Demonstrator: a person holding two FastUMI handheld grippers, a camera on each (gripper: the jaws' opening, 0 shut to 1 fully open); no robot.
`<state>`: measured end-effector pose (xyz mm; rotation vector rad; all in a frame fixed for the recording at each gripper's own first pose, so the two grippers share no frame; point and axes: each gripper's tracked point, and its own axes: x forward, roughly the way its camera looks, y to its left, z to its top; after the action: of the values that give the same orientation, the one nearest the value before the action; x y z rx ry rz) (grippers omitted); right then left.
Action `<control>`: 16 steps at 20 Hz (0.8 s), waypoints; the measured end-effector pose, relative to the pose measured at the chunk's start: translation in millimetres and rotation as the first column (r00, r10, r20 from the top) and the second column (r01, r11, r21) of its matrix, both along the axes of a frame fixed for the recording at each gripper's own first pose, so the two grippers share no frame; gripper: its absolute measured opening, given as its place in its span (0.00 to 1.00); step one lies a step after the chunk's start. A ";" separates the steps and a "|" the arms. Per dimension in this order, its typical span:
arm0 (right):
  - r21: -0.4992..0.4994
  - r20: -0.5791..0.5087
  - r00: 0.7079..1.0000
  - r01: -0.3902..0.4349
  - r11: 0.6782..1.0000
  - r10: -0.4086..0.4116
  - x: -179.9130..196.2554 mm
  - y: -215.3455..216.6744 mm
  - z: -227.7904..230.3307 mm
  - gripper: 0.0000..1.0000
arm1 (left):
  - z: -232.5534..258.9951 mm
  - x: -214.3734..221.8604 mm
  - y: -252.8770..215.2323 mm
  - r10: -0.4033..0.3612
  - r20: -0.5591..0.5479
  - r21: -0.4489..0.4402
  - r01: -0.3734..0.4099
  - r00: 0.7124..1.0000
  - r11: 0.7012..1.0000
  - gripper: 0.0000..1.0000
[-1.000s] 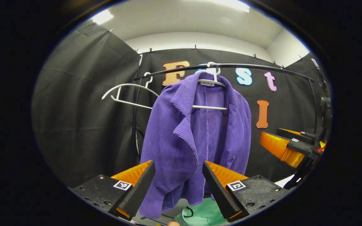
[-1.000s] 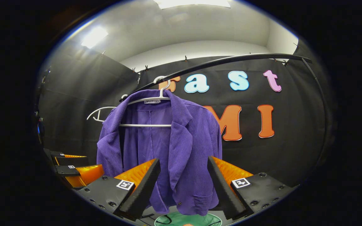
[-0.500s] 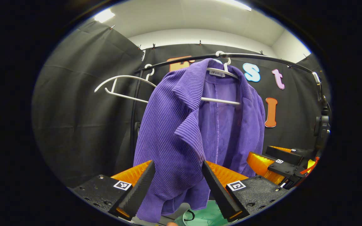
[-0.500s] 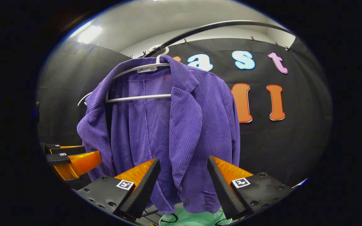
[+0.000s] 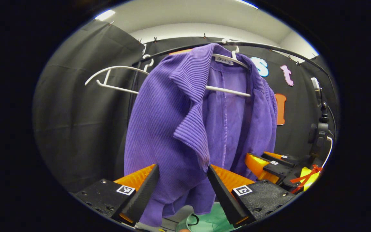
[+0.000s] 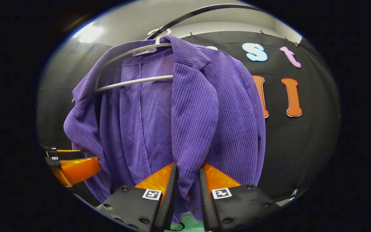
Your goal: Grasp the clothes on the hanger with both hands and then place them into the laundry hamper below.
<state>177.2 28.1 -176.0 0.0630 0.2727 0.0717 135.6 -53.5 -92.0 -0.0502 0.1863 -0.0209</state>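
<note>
A purple ribbed jacket point(image 5: 172, 122) hangs open on a white hanger point(image 5: 227, 91) from a black rail point(image 5: 279, 50). In the left gripper view my left gripper point(image 5: 182, 169) is open, with the jacket's left front panel hanging between its fingers, apart from both. In the right gripper view my right gripper point(image 6: 188, 167) has closed on the jacket's point(image 6: 192, 106) right front panel, both fingers pressing the fabric. The right gripper point(image 5: 266, 164) also appears at the jacket's lower right edge, and the left gripper point(image 6: 72, 167) by the sleeve. The green laundry hamper point(image 5: 211, 222) lies below.
An empty white hanger point(image 5: 114, 77) hangs on the rail left of the jacket. A dark camera mount point(image 5: 317, 135) stands on a post at the right, with a red and yellow object point(image 5: 308, 177) below it. Black cloth walls close in behind and at both sides.
Both grippers moved closer to the jacket. The right gripper's fingers went from wide open to closed on the right front panel. The left gripper stayed open.
</note>
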 end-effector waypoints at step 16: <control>0.059 0.211 0.969 0.122 0.991 -0.132 -17.5 -104.7 133.4 0.20 | 62.3 3.8 67.8 0.043 0.178 -0.032 -0.038 0.983 0.999 0.00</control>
<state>159.7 -76.6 -42.6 0.1168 0.0507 -0.0429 139.3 14.3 -29.7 -0.0806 0.0056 0.0129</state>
